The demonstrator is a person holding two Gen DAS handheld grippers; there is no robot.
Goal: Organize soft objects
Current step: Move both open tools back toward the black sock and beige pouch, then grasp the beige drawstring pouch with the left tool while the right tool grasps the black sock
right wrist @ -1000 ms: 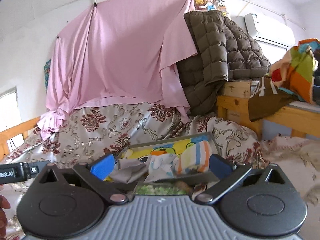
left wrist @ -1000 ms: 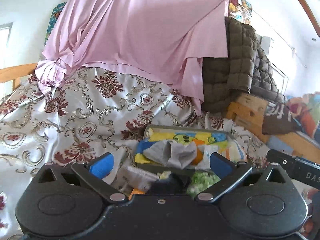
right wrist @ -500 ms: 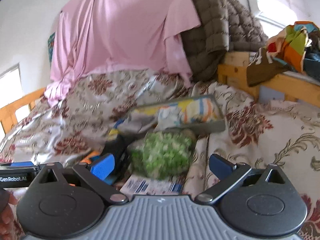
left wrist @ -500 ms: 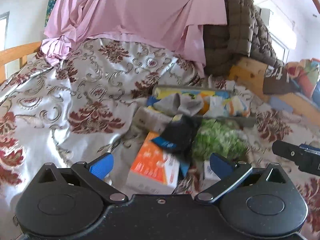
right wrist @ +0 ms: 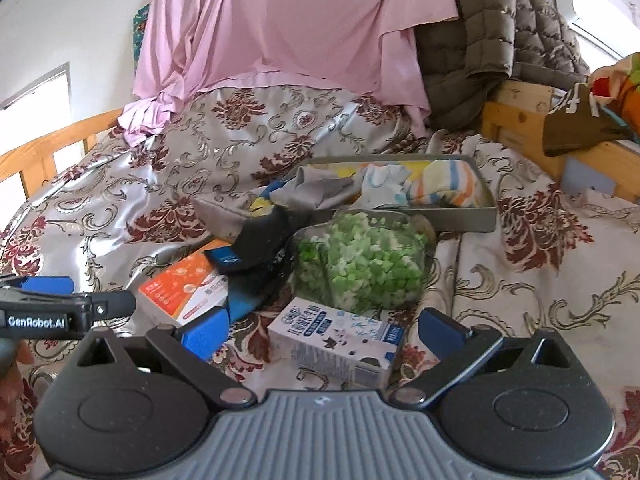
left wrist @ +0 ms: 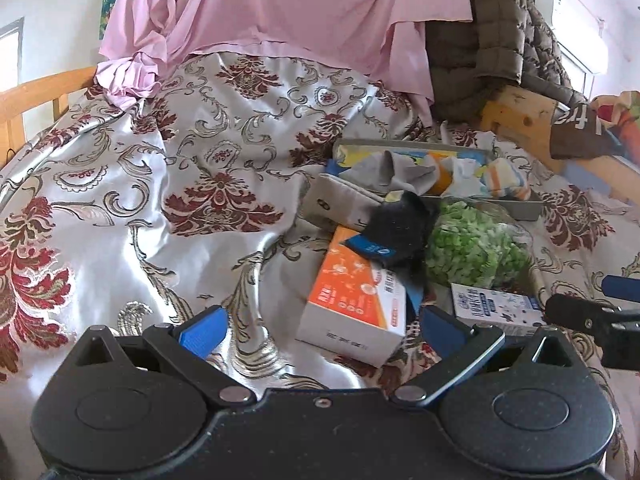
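Note:
A grey tray (left wrist: 496, 205) (right wrist: 464, 218) on the bed holds a grey sock (left wrist: 394, 171) (right wrist: 316, 190), a striped sock (left wrist: 505, 181) (right wrist: 446, 187) and a pale cloth (right wrist: 384, 186). In front of it a black sock with a blue label (left wrist: 400, 232) (right wrist: 256, 246) drapes over an orange box (left wrist: 352, 300) (right wrist: 184, 284). A bag of green bits (left wrist: 476, 246) (right wrist: 360, 264) lies beside it. My left gripper (left wrist: 320, 330) is open just short of the orange box. My right gripper (right wrist: 320, 330) is open with a white carton (right wrist: 336, 340) (left wrist: 496, 306) between its fingers, untouched.
A flowered satin bedspread (left wrist: 160, 184) covers the bed, with wide bare cloth to the left. A pink sheet (left wrist: 280, 4) and a brown quilted jacket (right wrist: 492, 40) hang at the back. Wooden bed frames stand left (right wrist: 52, 152) and right (right wrist: 516, 120). A grey box (left wrist: 340, 204) lies against the tray.
Both grippers have tilted down and drawn back from the tray, so the boxes, black sock and green bag now show in front. Both stay open and nothing has been grasped.

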